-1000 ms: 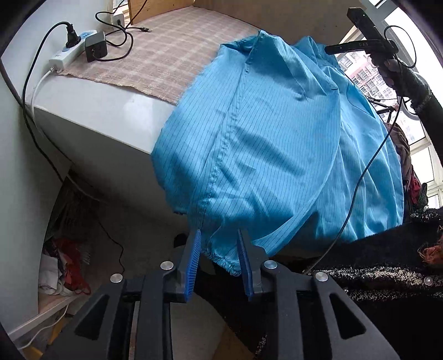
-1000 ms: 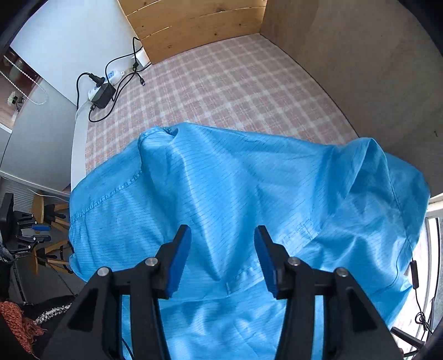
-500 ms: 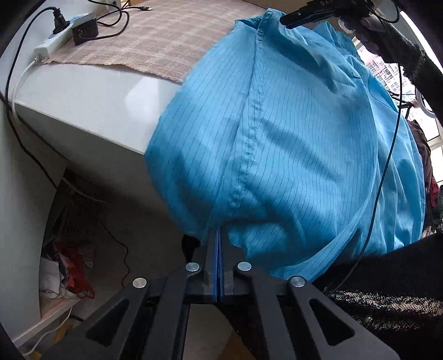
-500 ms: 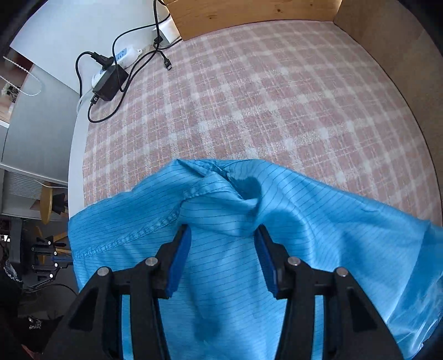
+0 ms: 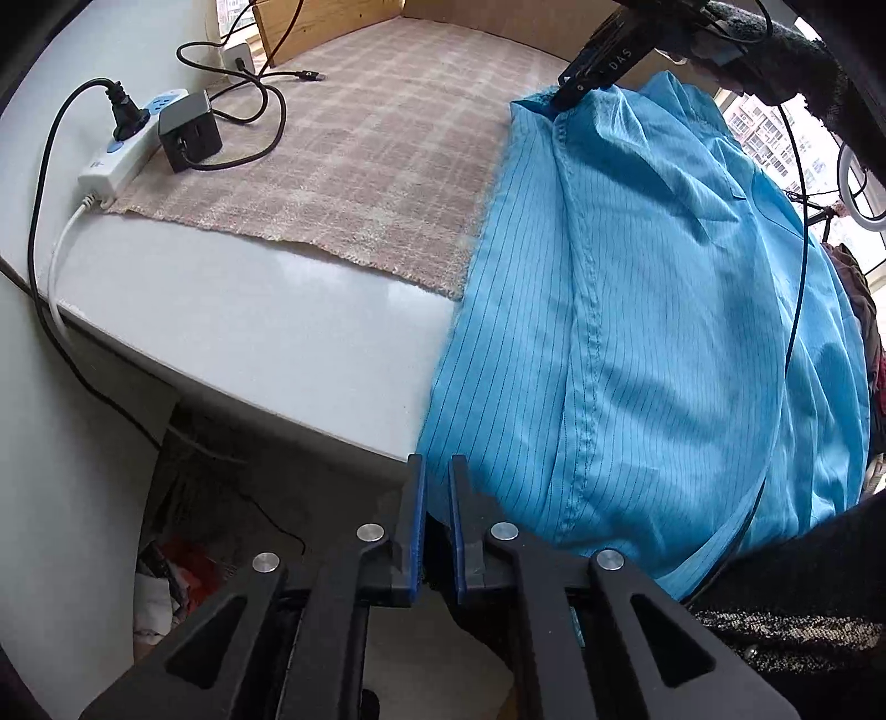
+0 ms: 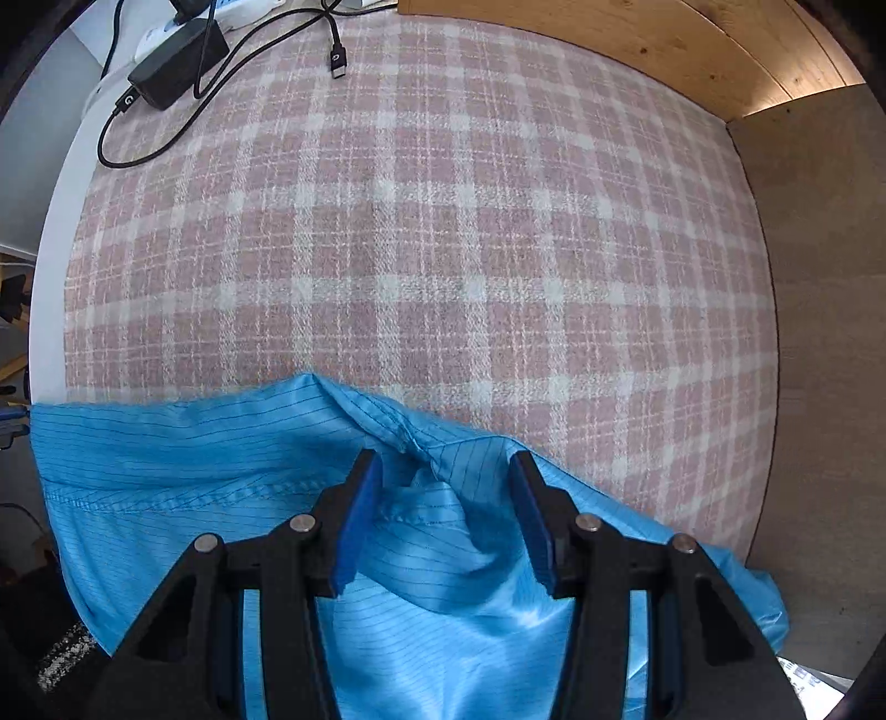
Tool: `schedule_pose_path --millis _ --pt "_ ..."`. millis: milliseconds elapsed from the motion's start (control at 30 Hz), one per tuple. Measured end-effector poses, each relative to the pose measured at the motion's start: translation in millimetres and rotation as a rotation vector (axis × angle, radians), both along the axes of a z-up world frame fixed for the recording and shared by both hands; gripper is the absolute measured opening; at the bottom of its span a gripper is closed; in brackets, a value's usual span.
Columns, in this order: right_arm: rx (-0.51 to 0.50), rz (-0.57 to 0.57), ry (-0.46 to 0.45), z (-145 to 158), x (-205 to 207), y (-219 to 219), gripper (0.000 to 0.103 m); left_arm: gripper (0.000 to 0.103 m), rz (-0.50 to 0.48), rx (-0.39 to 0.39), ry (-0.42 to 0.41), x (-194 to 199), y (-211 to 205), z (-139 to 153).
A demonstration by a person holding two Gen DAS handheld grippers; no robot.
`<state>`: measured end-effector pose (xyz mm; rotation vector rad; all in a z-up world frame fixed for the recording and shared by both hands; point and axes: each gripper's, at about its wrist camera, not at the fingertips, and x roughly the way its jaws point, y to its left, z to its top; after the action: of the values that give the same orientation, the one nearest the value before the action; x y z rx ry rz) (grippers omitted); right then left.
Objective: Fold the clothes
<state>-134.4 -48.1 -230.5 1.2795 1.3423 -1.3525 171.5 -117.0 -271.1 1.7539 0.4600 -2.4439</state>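
Observation:
A blue pinstriped garment (image 5: 637, 332) lies over the right half of the table and hangs off its near edge. At that edge my left gripper (image 5: 438, 465) has the garment's lower hem between its blue pads. Its jaws stand a narrow slit apart and are opening. My right gripper (image 6: 443, 457) points down at the garment's far corner (image 6: 398, 437). It is open, with a bunched fold of cloth between its fingers and neither pad pressing on it. In the left wrist view, the right gripper (image 5: 570, 94) touches that same corner.
A pink plaid cloth (image 6: 415, 249) covers the tabletop. A white power strip (image 5: 119, 149), a black adapter (image 5: 191, 135) and loose cables sit at the far left. Wooden boards (image 6: 720, 44) wall the back and right. A thin black cable (image 5: 792, 277) crosses the garment. Clutter lies below the table.
My left jaws closed onto the hem, and a slit now shows between them. The right gripper dropped and moved to the garment's far corner. The garment lies flatter on the table.

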Motion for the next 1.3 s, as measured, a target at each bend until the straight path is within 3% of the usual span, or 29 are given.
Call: schedule_pose_path --millis 133,167,200,267,433,500,600,733,833,1000,1067,1133,1233,1300 --pt "0.069 0.028 0.024 -17 -5 5 0.041 0.008 0.010 0.033 0.005 7 -14 -6" --pt "0.062 0.025 0.008 -18 -7 5 0.024 0.008 0.013 0.041 0.006 10 -17 -7" --pt "0.041 0.008 -0.001 -16 -10 3 0.015 0.008 0.016 0.048 0.008 13 -21 -7" --pt "-0.019 -0.014 0.007 -4 -14 0 0.010 0.010 0.012 0.067 0.015 18 -26 -9" --pt "-0.260 -0.198 -0.007 44 -44 -4 0.009 0.016 -0.018 0.088 0.023 20 -28 -14" --pt "-0.288 -0.242 0.007 44 -49 -11 0.009 0.017 -0.032 0.105 0.025 21 -26 -16" --pt "-0.252 -0.229 0.035 32 -45 -19 0.009 0.017 -0.055 0.123 0.036 26 -20 -15" --pt "-0.234 -0.245 0.042 23 -48 -22 0.009 0.027 -0.042 0.153 0.058 33 -18 -14" --pt "-0.250 -0.299 0.035 23 -59 -21 0.009 0.027 -0.044 0.173 0.077 35 -12 -11" --pt "-0.233 -0.292 0.053 18 -59 -25 0.009 0.028 -0.111 0.214 0.056 28 15 -23" --pt "-0.237 -0.296 0.050 19 -59 -24 0.009 0.023 -0.127 0.216 0.038 23 23 -30" --pt "-0.242 -0.303 0.041 20 -61 -22 0.009 0.002 -0.132 0.199 0.034 24 26 -28" --pt "-0.259 -0.321 0.028 18 -65 -11 0.011 0.001 -0.075 0.172 0.061 32 9 -9" --pt "-0.264 -0.318 0.007 18 -66 -9 0.019 0.001 -0.024 0.135 0.055 39 -4 -4"
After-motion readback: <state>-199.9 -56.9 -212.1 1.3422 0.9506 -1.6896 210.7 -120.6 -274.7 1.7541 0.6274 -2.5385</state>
